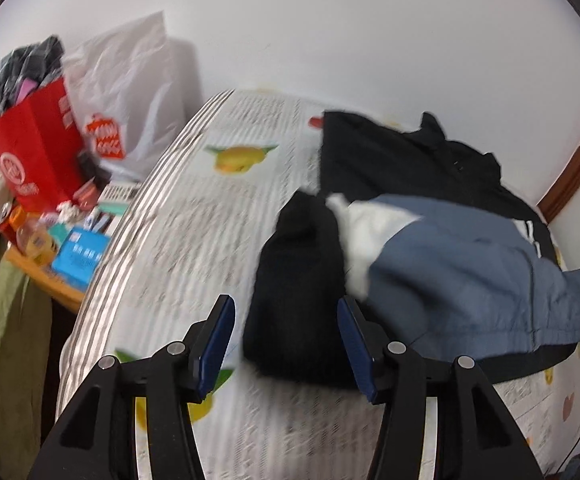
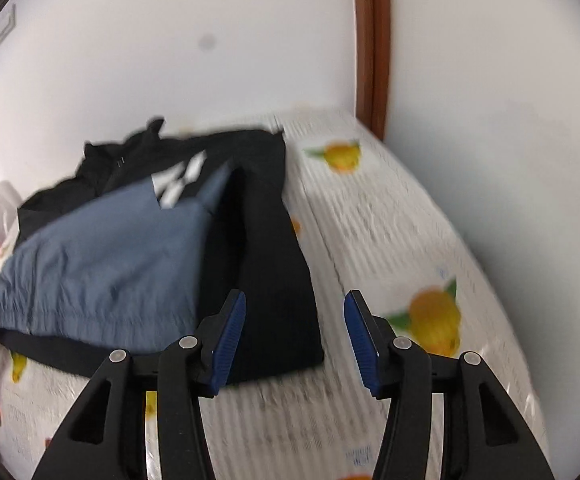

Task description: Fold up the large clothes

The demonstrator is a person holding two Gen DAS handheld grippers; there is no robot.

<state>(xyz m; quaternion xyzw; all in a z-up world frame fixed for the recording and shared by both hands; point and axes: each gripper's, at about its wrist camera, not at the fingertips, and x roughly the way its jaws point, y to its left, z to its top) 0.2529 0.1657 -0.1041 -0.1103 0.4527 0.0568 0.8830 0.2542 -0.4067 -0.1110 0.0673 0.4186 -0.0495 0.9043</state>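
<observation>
Left wrist view first. Way over at 9 o'clock there's a cluttered wooden side table (image 1: 59, 286) jammed up to the bed's edge, with a red paper bag stuffed with dark clothes (image 1: 35, 152) and a white plastic shopping bag with an orange logo (image 1: 129, 92) behind it at 10 o'clock. So no room to swing on that side. The striped white bedsheet with fruit prints (image 1: 193, 216) runs bare from its left edge to about the middle, which is the best open stretch here.

The left gripper (image 1: 285, 344) hangs above the sheet with its blue pads roughly half apart and nothing between them; the black sleeve (image 1: 294, 280) of the black and blue-grey jacket (image 1: 462, 272) lies just past the tips at 12 o'clock, not pinched. The jacket spreads from centre to 3 o'clock, collar end towards the white wall (image 1: 370, 32).

Right wrist view: same jacket (image 2: 101, 272) fills 9 to 12 o'clock, its black side panel ending in a bottom edge right in front of the right gripper (image 2: 294, 340). Those jaws also sit about half open, empty, the left pad over the fabric, the right pad over bare sheet (image 2: 390, 232). From 1 to 4 o'clock the sheet is clear up to the wall, with a brown wooden door frame (image 2: 372, 40) at 12 to 1 o'clock.
</observation>
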